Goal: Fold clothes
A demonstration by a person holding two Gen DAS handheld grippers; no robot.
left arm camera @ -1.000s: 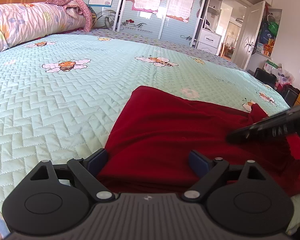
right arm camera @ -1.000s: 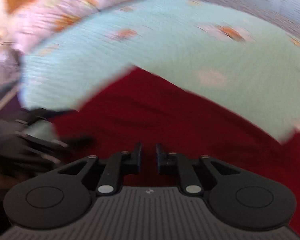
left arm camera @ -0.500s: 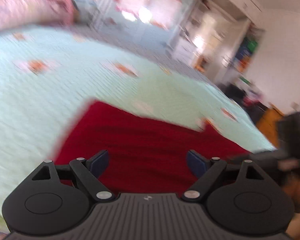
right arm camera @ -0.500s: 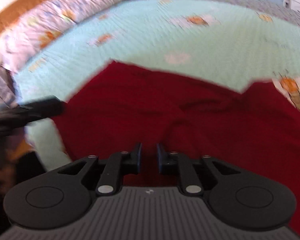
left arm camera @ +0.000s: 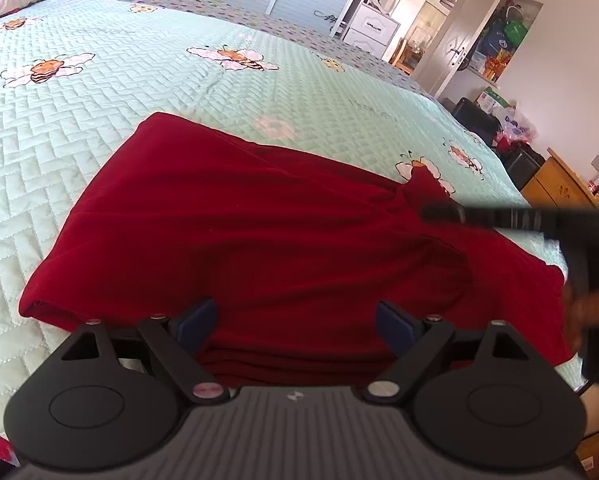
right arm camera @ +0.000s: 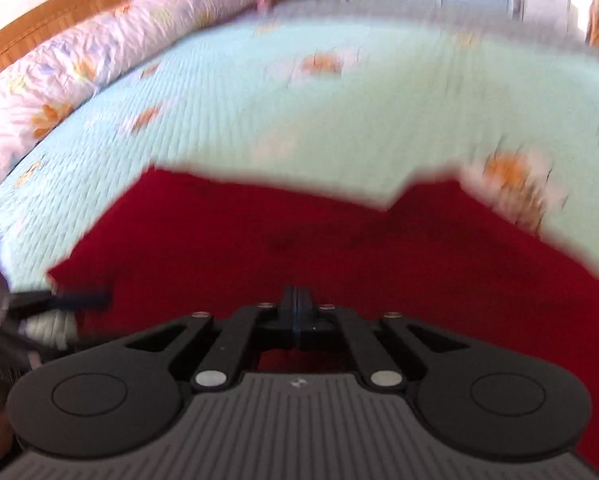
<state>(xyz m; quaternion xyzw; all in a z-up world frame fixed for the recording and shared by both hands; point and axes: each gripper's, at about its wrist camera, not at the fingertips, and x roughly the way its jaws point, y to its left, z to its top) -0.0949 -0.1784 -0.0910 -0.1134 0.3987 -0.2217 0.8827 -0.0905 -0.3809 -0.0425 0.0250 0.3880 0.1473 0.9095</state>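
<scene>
Garment, dark red [left arm camera: 267, 232]: one piece, spread across the near part of a pale green quilted bedspread [left arm camera: 99, 128] printed with bees. Cloth lies mostly flat with soft ridges; its far left corner is squared off, and a small peak stands up toward the far right edge. Along the near edge it shows stacked layers.

Left gripper [left arm camera: 295, 326]: jaws spread wide, blue-padded fingertips [left arm camera: 195, 316] well apart, one at either side of the garment's near edge. Red cloth fills the gap between them; whether the pads touch it cannot be told. Nothing is clamped.

Right gripper [right arm camera: 296, 312]: fingers pressed together with no visible gap, low over the red garment [right arm camera: 339, 264]. That view is motion-blurred; whether a fold of cloth is pinched between the tips cannot be told. From the left wrist view the same tool appears as a dark blurred bar [left arm camera: 499, 216] reaching in from the right, its tip at the raised peak of cloth.

Surroundings: long floral pillow [right arm camera: 59, 80] along the head of the bed beneath a wooden headboard [right arm camera: 59, 12]; white wardrobe door [left arm camera: 463, 44] and a wooden cabinet [left arm camera: 559, 184] beyond the bed's far right side.
</scene>
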